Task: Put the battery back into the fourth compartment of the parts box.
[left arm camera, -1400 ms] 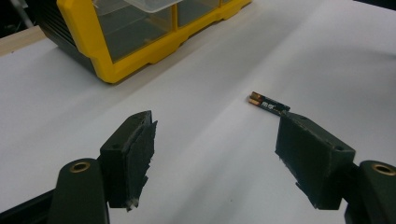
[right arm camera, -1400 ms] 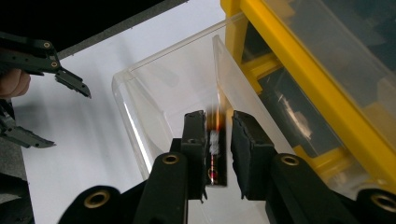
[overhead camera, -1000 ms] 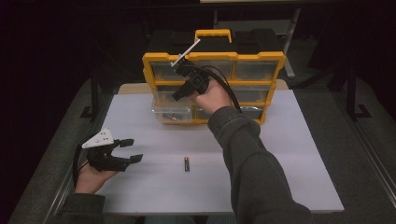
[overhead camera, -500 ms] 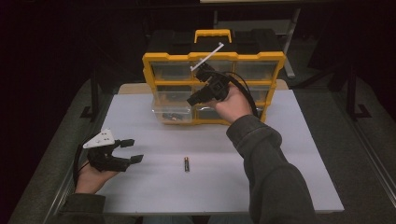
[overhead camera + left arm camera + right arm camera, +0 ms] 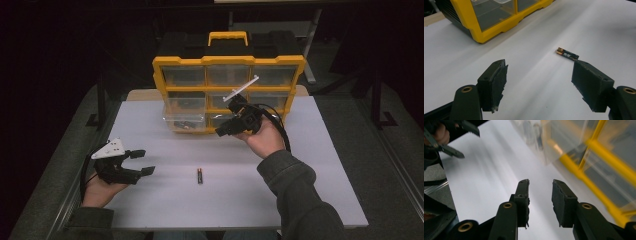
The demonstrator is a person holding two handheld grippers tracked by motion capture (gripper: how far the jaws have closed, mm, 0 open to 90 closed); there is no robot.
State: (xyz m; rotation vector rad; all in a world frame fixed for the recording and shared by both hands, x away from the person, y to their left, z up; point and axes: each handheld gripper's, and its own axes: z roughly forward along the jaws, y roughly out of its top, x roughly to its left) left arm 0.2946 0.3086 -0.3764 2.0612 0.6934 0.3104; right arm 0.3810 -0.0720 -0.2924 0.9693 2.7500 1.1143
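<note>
Black right tool (image 5: 225, 129), empty, has just been opening beside the yellow organizer (image 5: 228, 60).

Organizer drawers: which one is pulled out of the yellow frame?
The clear drawer at the left of the bottom row; it juts forward over the table with small dark parts inside, while the others sit flush.

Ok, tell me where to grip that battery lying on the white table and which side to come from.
Grip the battery across its middle, coming straight down from above. It lies flat and alone on the white table, its long axis pointing away from the person, so the jaws should probably close on its two long sides. The left gripper, open, is nearest.
</note>
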